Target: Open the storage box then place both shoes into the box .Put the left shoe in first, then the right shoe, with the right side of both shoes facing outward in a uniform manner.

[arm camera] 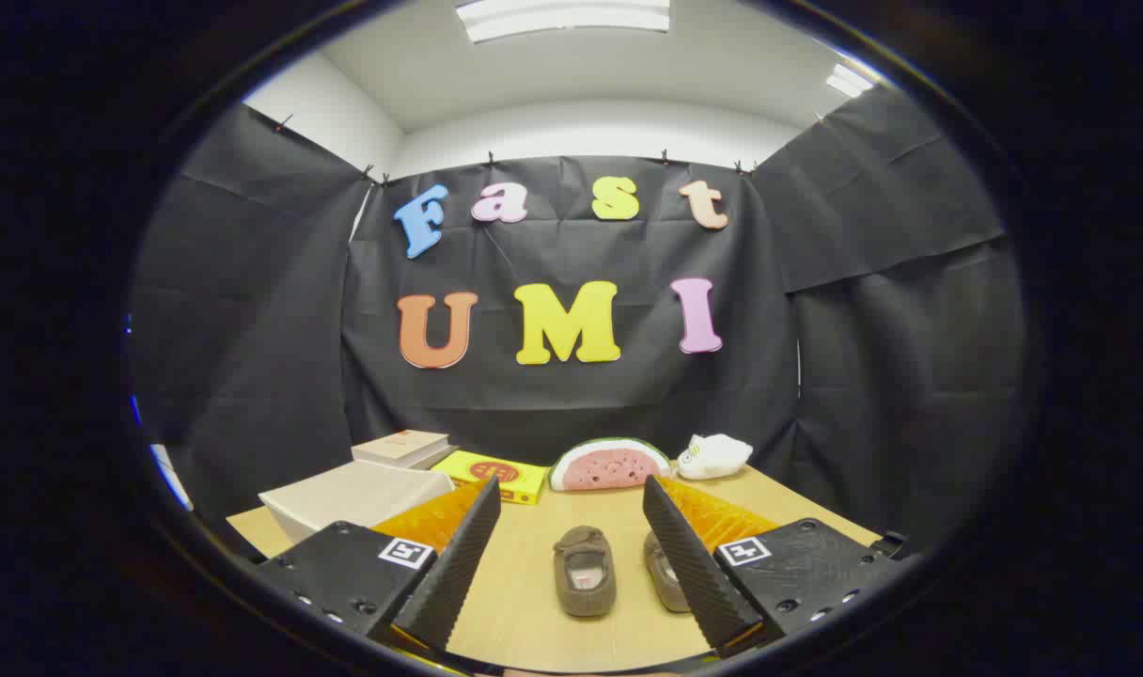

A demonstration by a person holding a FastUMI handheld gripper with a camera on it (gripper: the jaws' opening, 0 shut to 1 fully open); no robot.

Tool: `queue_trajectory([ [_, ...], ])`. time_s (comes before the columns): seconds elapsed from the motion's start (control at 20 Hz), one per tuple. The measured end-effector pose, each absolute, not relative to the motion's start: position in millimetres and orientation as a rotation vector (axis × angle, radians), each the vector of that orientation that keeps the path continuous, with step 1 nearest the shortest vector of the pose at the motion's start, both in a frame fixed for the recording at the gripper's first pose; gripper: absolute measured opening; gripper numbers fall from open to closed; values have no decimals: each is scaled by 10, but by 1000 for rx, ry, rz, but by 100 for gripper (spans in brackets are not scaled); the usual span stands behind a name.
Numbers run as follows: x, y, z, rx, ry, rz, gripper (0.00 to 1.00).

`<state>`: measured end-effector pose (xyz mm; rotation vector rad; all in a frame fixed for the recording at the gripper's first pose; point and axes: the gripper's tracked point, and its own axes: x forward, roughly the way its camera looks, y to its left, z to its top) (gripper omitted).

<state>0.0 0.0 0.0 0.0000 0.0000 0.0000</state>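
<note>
Gripper view: gripper hanging above a light wooden table, fingers spread wide apart, gripping nothing. Between them, flat on the tabletop, one brown slipper-style shoe, opening up; a second brown shoe just beside it, partly hidden behind the right finger. Off past the left finger, a pale storage box, lid shut. Farther back, a tan book, a yellow box with a red round label too small to read, a watermelon-slice toy, a white plush toy.
</note>
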Motion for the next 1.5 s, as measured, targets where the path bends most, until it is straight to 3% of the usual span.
queue_trajectory([
  [0.75, 132, -84, -191, 19, 36, -10, 94],
  [1.5, 1413, 1333, -1086, 204, 355, 434, 95],
])
